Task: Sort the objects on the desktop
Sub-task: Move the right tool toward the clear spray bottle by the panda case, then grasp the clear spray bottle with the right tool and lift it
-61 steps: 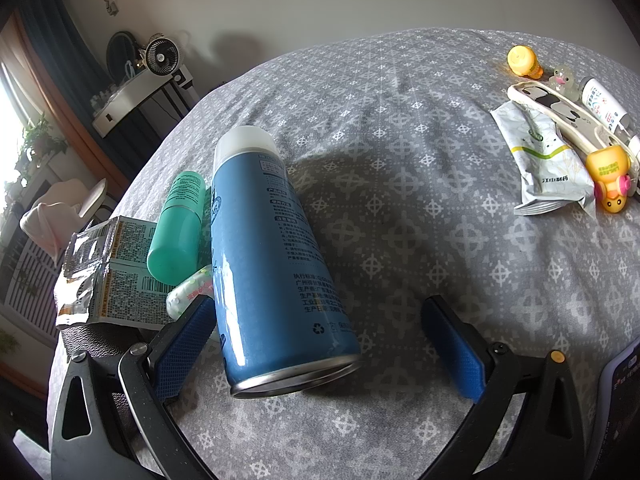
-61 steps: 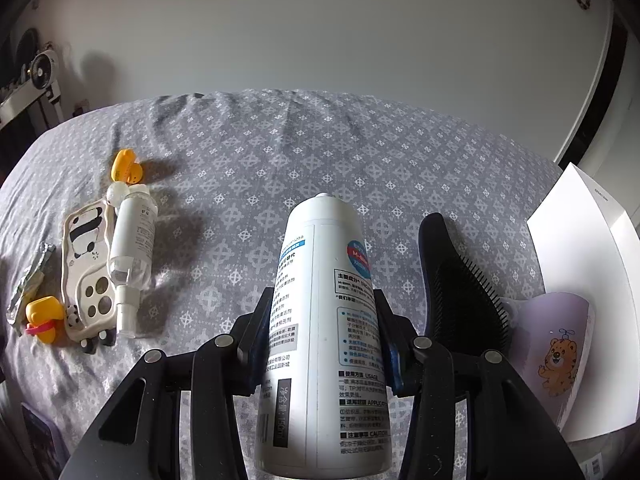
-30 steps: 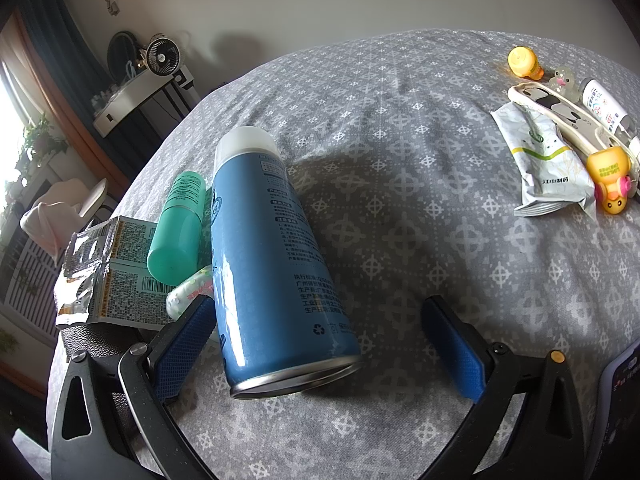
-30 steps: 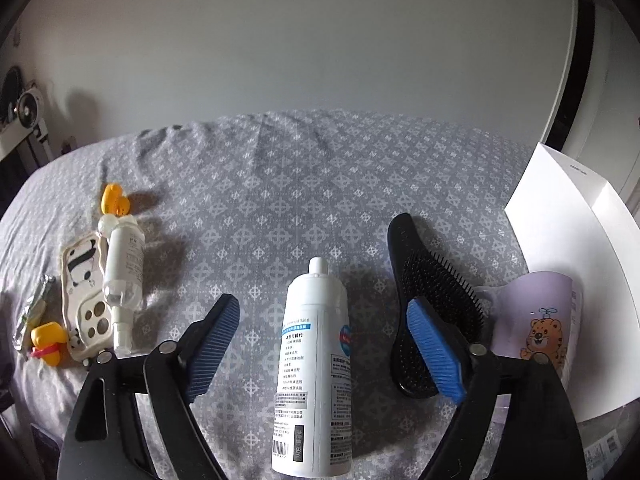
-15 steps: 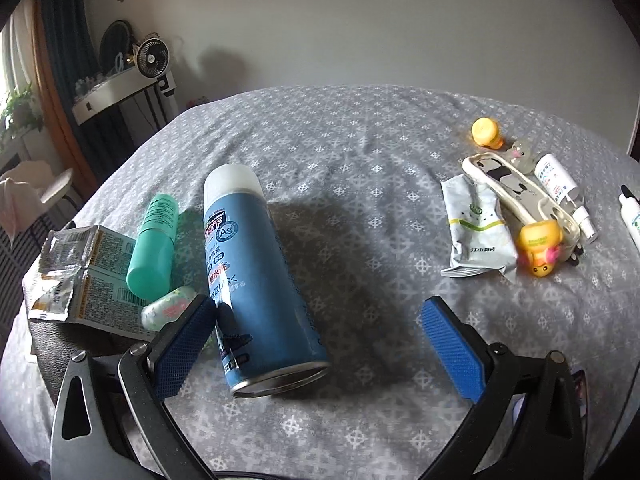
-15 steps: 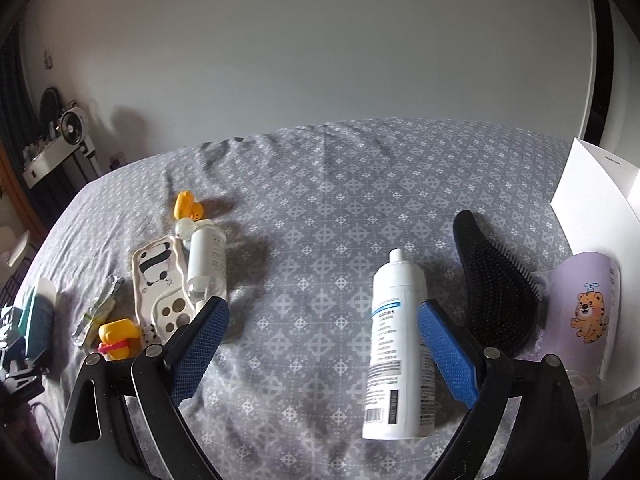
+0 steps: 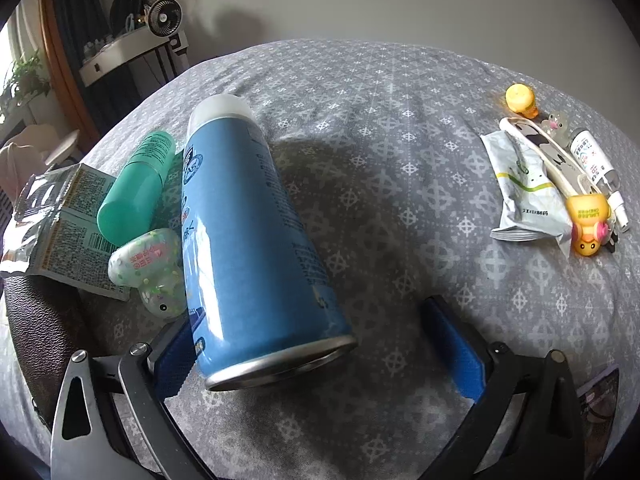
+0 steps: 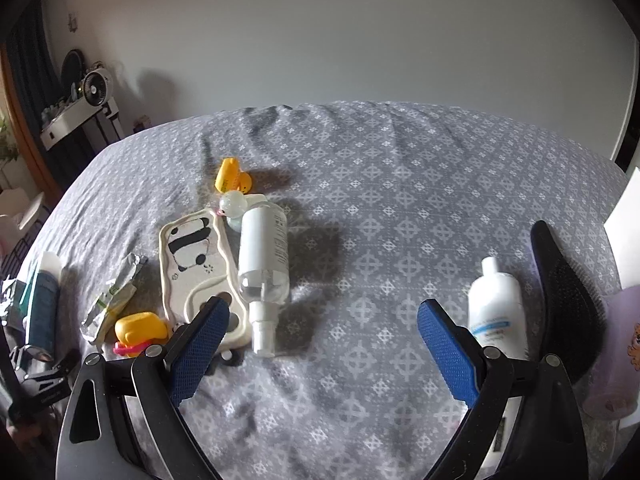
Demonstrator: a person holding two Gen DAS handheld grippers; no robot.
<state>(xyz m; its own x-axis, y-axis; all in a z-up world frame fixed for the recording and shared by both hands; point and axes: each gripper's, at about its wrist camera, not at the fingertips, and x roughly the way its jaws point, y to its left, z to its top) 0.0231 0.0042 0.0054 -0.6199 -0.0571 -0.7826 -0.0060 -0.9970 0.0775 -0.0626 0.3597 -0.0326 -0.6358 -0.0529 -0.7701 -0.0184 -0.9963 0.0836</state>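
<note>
A blue spray can (image 7: 240, 232) with a white cap lies on the grey patterned cloth (image 7: 400, 184). Its base rests between the jaws of my left gripper (image 7: 308, 312), against the left pad (image 7: 174, 360) and well apart from the right pad, so the gripper is open. My right gripper (image 8: 322, 308) is open over bare cloth with nothing between its fingers. A white bottle (image 8: 496, 308) lies just outside its right finger. A clear spray bottle (image 8: 264, 256) and a panda phone case (image 8: 192, 252) lie beyond its left finger.
Left of the can lie a green bottle (image 7: 134, 188), a speckled toy (image 7: 148, 258) and foil packets (image 7: 52, 216). A sachet (image 8: 114, 300) and two yellow toys (image 8: 140, 330) (image 8: 232, 176) surround the case. A black hairbrush (image 8: 564, 292) and purple cup (image 8: 620, 360) lie at the right.
My right gripper let go of the white bottle, opened wide and slid left; the bottle now lies outside its right finger. The left gripper drew back, then came close to the can again.
</note>
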